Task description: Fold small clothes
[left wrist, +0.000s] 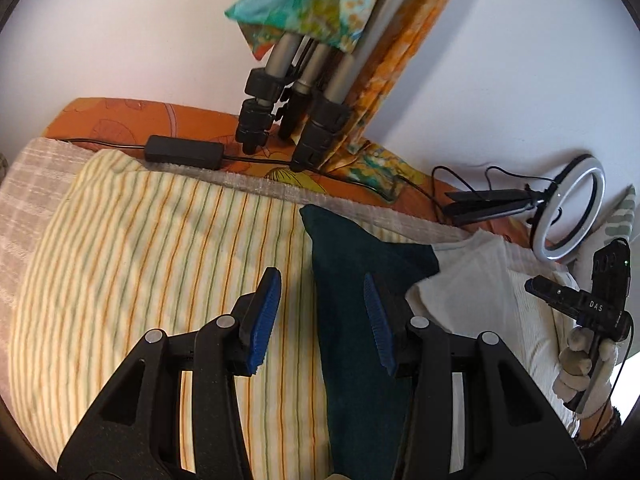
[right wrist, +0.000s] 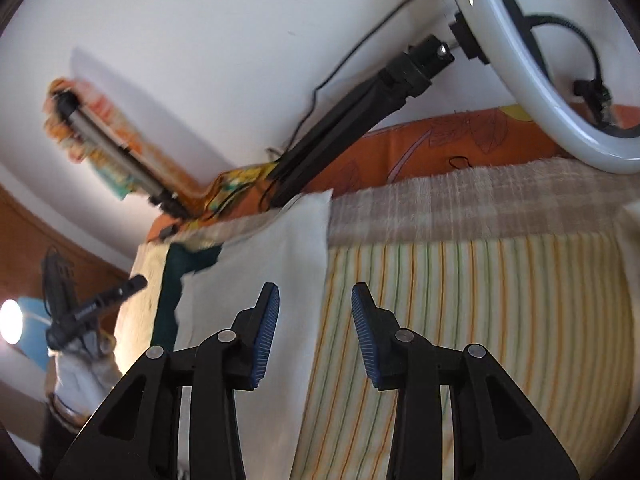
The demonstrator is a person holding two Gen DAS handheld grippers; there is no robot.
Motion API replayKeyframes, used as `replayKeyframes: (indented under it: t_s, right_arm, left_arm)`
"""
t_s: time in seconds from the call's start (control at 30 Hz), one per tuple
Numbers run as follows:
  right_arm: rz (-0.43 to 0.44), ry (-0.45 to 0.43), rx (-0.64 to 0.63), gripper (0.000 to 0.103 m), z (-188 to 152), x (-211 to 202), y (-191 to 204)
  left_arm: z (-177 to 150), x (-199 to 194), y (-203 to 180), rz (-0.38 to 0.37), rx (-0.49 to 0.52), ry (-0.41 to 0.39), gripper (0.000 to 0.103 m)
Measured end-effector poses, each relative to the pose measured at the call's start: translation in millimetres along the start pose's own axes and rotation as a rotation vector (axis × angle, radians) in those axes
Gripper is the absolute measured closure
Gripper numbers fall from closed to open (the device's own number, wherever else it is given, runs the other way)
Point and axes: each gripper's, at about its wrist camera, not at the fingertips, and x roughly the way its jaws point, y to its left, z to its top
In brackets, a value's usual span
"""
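Observation:
A dark teal garment (left wrist: pixel 356 312) lies flat on the yellow striped sheet (left wrist: pixel 160 264), with a white garment (left wrist: pixel 484 292) overlapping its right side. My left gripper (left wrist: pixel 323 316) is open above the teal garment's left edge, holding nothing. In the right wrist view my right gripper (right wrist: pixel 315 328) is open and empty above the right edge of the white garment (right wrist: pixel 260 280). The teal garment (right wrist: pixel 176 288) shows past it on the left. The right gripper (left wrist: pixel 580 312) also shows in the left wrist view at the far right, and the left gripper (right wrist: pixel 88 308) in the right wrist view at the far left.
A folded tripod (left wrist: pixel 296 96) draped in patterned cloth leans on the white wall at the back. A black power adapter (left wrist: pixel 184 152) and cables lie on the orange cover (left wrist: pixel 132 120). A ring light (left wrist: pixel 572 212) on a black stand lies at the back right, close above my right gripper (right wrist: pixel 540 80).

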Motion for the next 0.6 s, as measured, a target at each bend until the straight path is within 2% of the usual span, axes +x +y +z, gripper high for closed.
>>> replayKeyframes:
  t_s: [0.33, 0.4, 0.43, 0.47, 0.5, 0.53, 0.6]
  right_arm:
    - [0.009, 0.007, -0.032, 0.067, 28.4, 46.6, 4.1]
    - [-0.002, 0.013, -0.043, 0.067, 32.8, 54.2, 6.9]
    - [-0.011, 0.015, -0.047, 0.067, 34.1, 56.8, 8.4]
    - [-0.013, 0.013, -0.052, 0.077, 34.5, 58.7, 10.8]
    - [-0.008, 0.014, -0.057, 0.085, 34.7, 60.5, 12.6]
    - [-0.005, 0.020, -0.064, 0.096, 34.8, 62.6, 15.2]
    - [-0.021, 0.008, -0.082, 0.099, 32.9, 62.6, 21.4]
  left_arm:
    - [13.7, 37.7, -5.7, -0.029, 0.009, -0.006, 0.059]
    - [14.6, 41.1, -9.3, -0.010, 0.028, -0.009, 0.059]
    - [14.6, 41.6, -10.9, -0.004, 0.034, -0.014, 0.066]
    - [14.7, 42.8, -12.9, -0.006, 0.043, -0.012, 0.075]
    - [14.3, 44.9, -15.1, 0.001, 0.054, -0.006, 0.096]
    - [13.8, 45.9, -16.1, 0.009, 0.059, -0.009, 0.099]
    - [12.4, 43.8, -18.4, 0.011, 0.071, -0.027, 0.101]
